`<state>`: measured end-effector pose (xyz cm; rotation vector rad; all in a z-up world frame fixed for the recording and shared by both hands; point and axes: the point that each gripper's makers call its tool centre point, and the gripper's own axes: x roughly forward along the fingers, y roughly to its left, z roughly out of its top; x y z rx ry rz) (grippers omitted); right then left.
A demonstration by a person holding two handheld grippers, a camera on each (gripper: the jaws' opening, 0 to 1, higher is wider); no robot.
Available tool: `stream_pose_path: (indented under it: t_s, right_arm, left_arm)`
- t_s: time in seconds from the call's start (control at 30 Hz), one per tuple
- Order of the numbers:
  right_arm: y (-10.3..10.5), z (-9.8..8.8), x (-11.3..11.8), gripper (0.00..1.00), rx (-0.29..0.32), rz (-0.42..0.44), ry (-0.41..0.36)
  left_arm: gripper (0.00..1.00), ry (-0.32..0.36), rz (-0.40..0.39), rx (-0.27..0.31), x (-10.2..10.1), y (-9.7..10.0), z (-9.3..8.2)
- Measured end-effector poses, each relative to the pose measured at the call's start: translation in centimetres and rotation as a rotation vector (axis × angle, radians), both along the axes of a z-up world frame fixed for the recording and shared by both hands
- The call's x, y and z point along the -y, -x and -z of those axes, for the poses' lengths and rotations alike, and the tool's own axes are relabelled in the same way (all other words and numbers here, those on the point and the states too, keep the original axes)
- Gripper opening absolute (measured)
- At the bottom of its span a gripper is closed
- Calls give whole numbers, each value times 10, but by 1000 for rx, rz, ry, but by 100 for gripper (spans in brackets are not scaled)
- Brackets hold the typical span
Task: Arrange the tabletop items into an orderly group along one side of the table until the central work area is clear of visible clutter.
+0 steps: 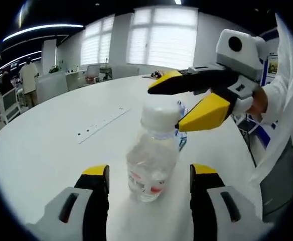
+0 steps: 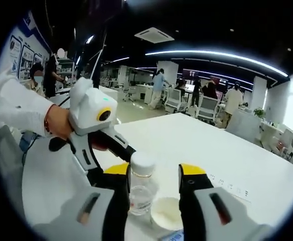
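Surface (image 1: 61, 145) first: a large white rounded tabletop is spreading across both views, with a faint line of small dark marks (image 1: 102, 123) running over it in the left gripper view. Office desks, chairs and standing people are filling the room behind it.

A person's white sleeve (image 2: 16, 108) is reaching in, the hand gripping the left claw's handle.

Standing upright on the surface is a clear plastic water bottle (image 1: 152, 155) with a white cap and a red-and-white label whose writing is too blurred to read. The bottle is sitting between the spread jaws of the left claw (image 1: 149, 173), not touched by either. The right claw (image 1: 179, 100) is coming in at cap height, its yellow-tipped jaws parted, one tip just beside the cap.

In the right gripper view, the bottle (image 2: 142, 187) is standing between that claw's (image 2: 154, 173) parted jaws, with a small white round cup-like item (image 2: 165, 213) just beside it and something blue at the bottom edge.
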<state>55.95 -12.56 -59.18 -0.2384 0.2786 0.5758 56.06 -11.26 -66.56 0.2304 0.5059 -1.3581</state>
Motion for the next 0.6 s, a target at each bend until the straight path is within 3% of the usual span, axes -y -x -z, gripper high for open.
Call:
stream_pose_path:
  t_s: [0.6]
  right_arm:
    - [9, -11, 19, 51, -12, 28, -39]
  left_arm:
    - [81, 8, -53, -10, -7, 9, -21]
